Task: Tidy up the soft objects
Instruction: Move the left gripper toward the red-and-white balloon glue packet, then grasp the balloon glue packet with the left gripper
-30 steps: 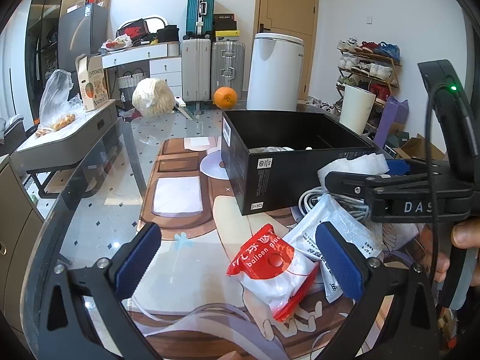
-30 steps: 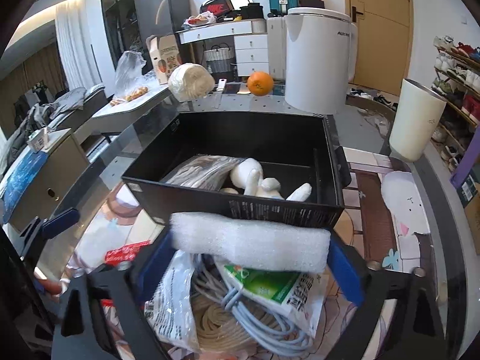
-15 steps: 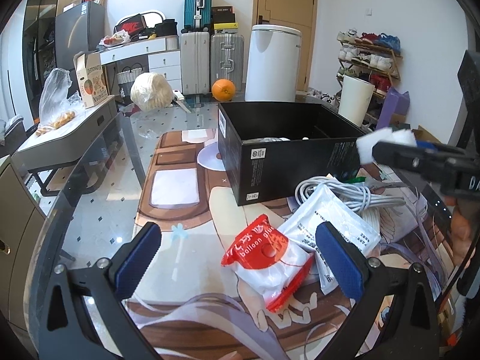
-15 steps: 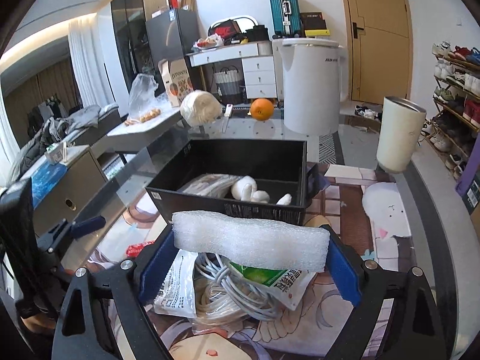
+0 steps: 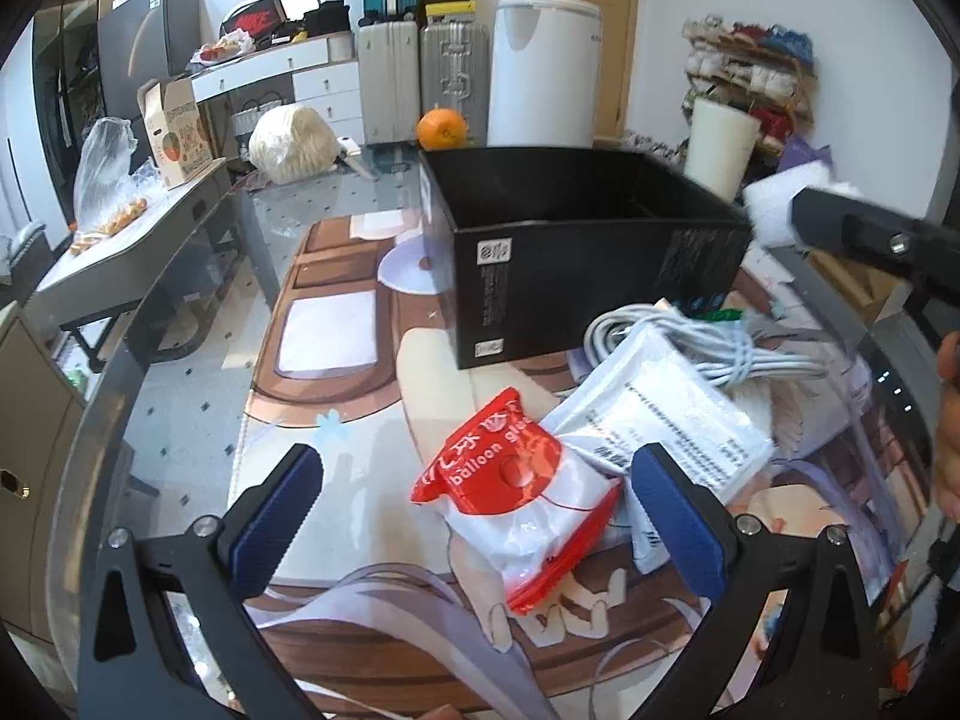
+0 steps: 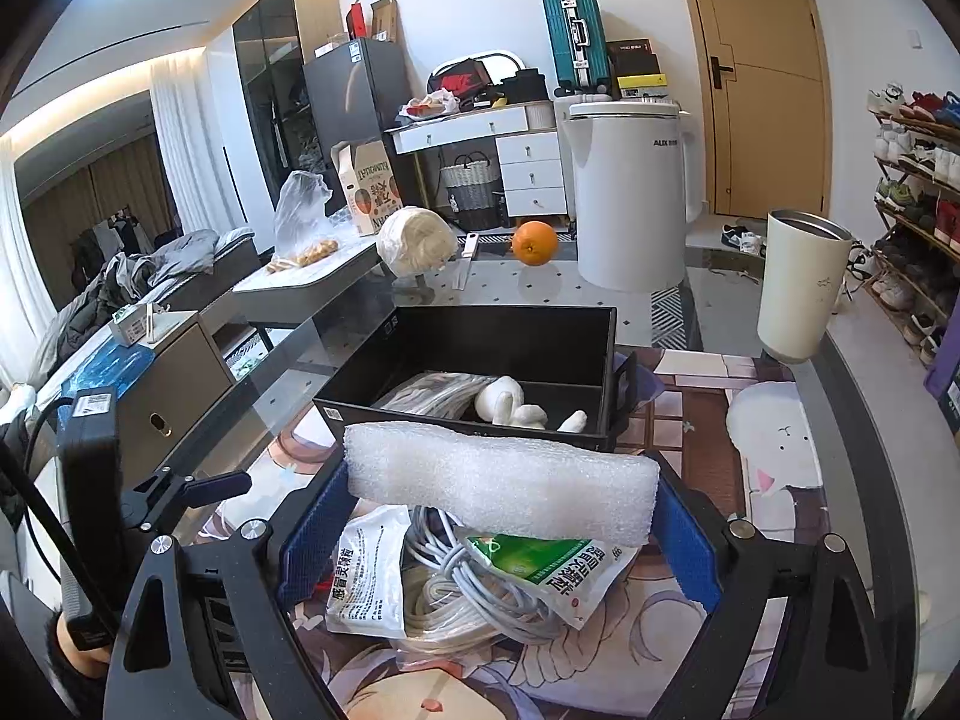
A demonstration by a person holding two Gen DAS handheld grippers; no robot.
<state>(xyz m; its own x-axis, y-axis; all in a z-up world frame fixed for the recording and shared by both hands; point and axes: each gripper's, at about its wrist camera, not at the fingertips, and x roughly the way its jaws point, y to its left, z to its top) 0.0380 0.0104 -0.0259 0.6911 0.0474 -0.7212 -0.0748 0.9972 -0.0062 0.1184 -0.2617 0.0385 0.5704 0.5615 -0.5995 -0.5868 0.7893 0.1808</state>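
Landmark: black box on the worktop, open at the top.
Left hand-held gripper: left of the box and nearer the camera, jaws wide apart and holding nothing; the balloon packet lies on the worktop between its pads, touched by neither.
Balloon packet: red and white, in front of the box, overlapping a white sachet.
Cable bundle: grey, coiled, in front of the box beside the sachets.
Inside the box: a clear bag and a white soft toy on the floor of it.
Right hand-held gripper: in front of the box, jaws spread wide and pressed on both ends of a white foam strip.
Foam strip: held crosswise above the cable bundle, just short of the box's near wall.
Orange: behind the box.
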